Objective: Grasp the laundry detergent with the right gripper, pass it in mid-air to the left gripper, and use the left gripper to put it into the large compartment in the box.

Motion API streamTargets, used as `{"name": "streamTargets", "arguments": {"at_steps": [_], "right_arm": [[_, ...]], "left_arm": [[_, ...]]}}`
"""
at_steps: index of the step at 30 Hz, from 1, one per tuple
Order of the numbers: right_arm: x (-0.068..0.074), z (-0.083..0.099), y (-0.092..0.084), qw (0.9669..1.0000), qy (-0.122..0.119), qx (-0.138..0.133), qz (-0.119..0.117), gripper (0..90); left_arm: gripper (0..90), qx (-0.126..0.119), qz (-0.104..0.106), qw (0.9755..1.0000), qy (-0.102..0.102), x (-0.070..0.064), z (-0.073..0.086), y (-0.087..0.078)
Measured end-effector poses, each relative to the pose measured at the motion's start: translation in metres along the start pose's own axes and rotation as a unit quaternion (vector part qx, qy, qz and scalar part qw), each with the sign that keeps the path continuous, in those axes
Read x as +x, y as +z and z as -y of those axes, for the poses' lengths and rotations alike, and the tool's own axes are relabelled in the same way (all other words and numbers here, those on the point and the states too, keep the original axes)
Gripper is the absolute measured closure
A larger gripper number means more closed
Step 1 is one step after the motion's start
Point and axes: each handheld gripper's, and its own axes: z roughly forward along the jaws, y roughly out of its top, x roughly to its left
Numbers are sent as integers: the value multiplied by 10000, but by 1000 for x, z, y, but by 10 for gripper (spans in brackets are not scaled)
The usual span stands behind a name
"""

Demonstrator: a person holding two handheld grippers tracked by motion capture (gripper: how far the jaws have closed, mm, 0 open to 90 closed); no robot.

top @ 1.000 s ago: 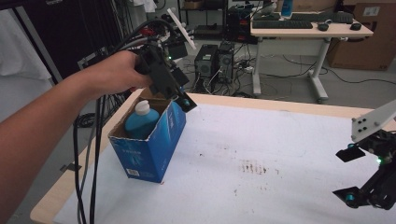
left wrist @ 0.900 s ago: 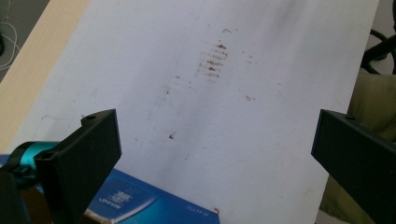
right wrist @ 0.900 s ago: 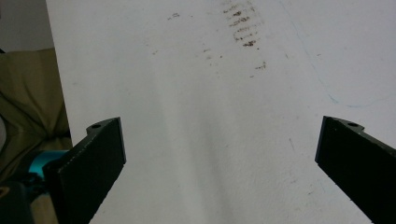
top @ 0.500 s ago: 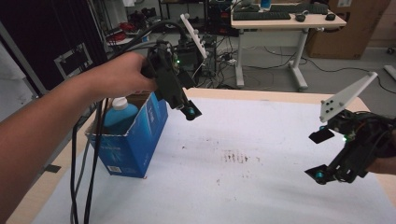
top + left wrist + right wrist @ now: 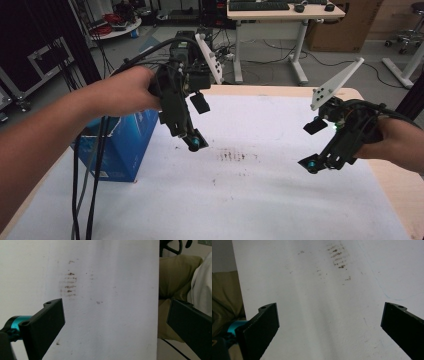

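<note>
A: Box (image 5: 117,145), blue, open top, stands at the table's (image 5: 280,200) left edge, partly behind the left forearm. Where are the tools?

B: Left gripper (image 5: 192,125) hangs just right of the box, jaws spread wide, empty. Right gripper (image 5: 320,150) is well apart on the far side, jaws also spread, nothing btwn them.

A: Best way on?

B: Prob. reach back to the box w/ the left one, come in from above, square to the opening, slow, so a jaw doesn't knock the wall
</note>
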Motion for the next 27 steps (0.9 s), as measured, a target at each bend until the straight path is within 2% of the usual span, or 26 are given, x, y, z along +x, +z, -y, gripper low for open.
{"name": "streamTargets", "arguments": {"at_steps": [5,15,27], "right_arm": [[0,-2,0,10000,-11,-1,21,8],[-2,-5,5,10000,-54,61,10,8],[-5,-7,13,9998,-66,168,-12,8]], "left_arm": [[16,99,29,9999,63,-4,-4,10],[16,164,109,9998,40,-3,-1,34],[16,206,222,9995,-2,1,4,45]]}}
